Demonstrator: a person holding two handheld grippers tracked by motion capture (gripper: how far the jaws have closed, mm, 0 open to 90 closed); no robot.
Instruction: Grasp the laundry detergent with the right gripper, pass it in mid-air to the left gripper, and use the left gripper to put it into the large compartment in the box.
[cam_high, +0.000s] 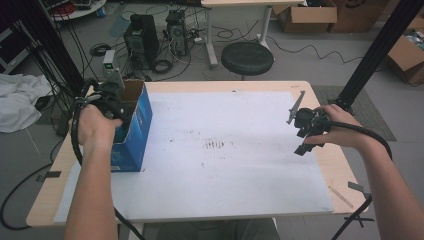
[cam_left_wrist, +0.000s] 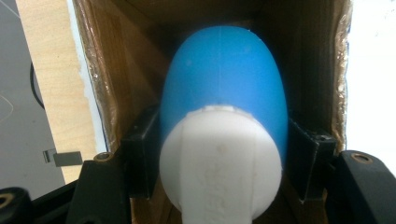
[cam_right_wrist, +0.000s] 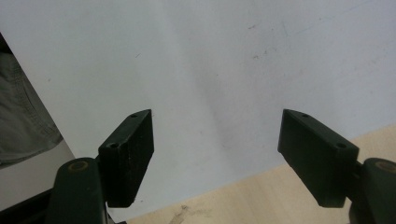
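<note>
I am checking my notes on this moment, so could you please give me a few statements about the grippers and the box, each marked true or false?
1. The left gripper is shut on a blue and white object. True.
2. That object is held over the open blue box. True.
3. The right gripper holds a pen. False: its jaws stand wide apart with nothing between them.
4. The blue box stands at the table's right edge. False: it stands near the left edge.
5. The right gripper hovers over the white sheet. True.
</note>
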